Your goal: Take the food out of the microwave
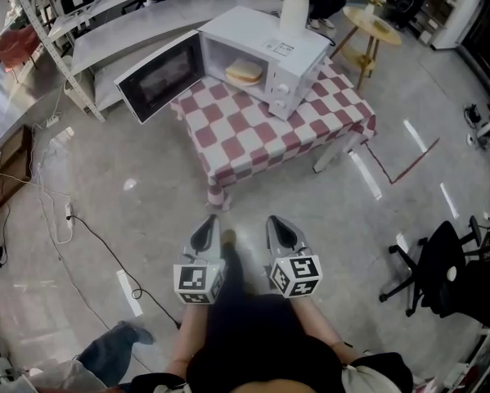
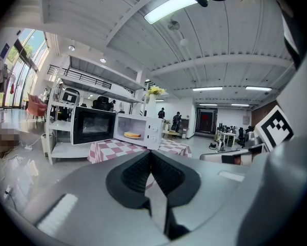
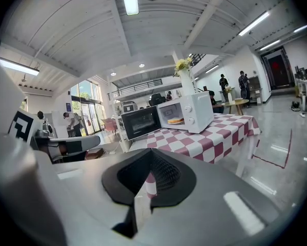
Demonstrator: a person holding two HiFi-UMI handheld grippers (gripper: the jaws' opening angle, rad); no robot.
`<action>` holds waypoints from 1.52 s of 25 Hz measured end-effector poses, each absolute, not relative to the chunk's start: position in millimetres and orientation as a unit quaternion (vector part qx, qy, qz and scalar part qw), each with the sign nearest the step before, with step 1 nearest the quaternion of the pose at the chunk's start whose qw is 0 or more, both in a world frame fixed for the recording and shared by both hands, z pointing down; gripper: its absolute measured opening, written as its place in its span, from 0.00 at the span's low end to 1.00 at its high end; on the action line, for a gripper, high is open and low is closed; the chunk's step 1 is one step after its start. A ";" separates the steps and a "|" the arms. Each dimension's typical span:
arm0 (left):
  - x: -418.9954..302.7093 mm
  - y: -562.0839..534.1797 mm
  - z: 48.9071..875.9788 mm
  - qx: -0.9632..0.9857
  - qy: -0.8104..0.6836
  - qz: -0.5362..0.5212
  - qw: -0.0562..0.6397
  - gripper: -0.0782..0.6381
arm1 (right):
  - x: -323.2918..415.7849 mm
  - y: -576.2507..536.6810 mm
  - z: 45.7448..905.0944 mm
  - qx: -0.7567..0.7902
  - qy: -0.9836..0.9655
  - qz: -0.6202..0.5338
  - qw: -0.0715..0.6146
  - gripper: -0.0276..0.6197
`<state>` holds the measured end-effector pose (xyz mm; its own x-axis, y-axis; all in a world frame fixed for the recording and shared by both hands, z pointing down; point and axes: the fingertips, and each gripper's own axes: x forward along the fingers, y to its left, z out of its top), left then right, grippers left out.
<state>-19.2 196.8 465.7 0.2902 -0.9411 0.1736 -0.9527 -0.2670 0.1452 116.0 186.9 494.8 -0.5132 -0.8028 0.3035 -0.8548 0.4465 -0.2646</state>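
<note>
A white microwave (image 1: 265,60) stands on a table with a red-and-white checked cloth (image 1: 269,125), its door (image 1: 159,76) swung open to the left. Inside lies the food (image 1: 245,72), a pale yellow slab on the turntable. It also shows as food (image 2: 132,135) in the left gripper view and food (image 3: 175,121) in the right gripper view. My left gripper (image 1: 211,219) and right gripper (image 1: 271,219) hover side by side over the floor, well short of the table. Both the left gripper (image 2: 150,154) and the right gripper (image 3: 150,151) are shut and hold nothing.
A white vase of flowers (image 1: 295,2) stands on top of the microwave. Grey shelving (image 1: 69,31) runs along the left, with cables (image 1: 65,219) and a power strip (image 1: 130,293) on the floor. A round wooden table (image 1: 374,24) stands behind, a black office chair (image 1: 441,268) at right.
</note>
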 end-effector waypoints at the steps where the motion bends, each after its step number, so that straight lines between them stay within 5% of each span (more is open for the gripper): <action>1: -20.0 191.2 466.1 0.796 -0.594 0.026 0.112 0.12 | 115.1 181.4 494.8 0.490 -0.847 0.195 0.067 0.04; 38: -74.3 -19.4 468.5 0.817 -0.562 0.030 0.123 0.12 | 66.8 -16.6 497.9 0.529 -0.821 0.205 0.066 0.04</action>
<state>-74.3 -19.4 468.5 0.3660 -0.9115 0.1877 -0.9263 -0.3374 0.1675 66.8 -16.6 497.9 -0.4312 -0.8415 0.3255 -0.8958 0.3561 -0.2660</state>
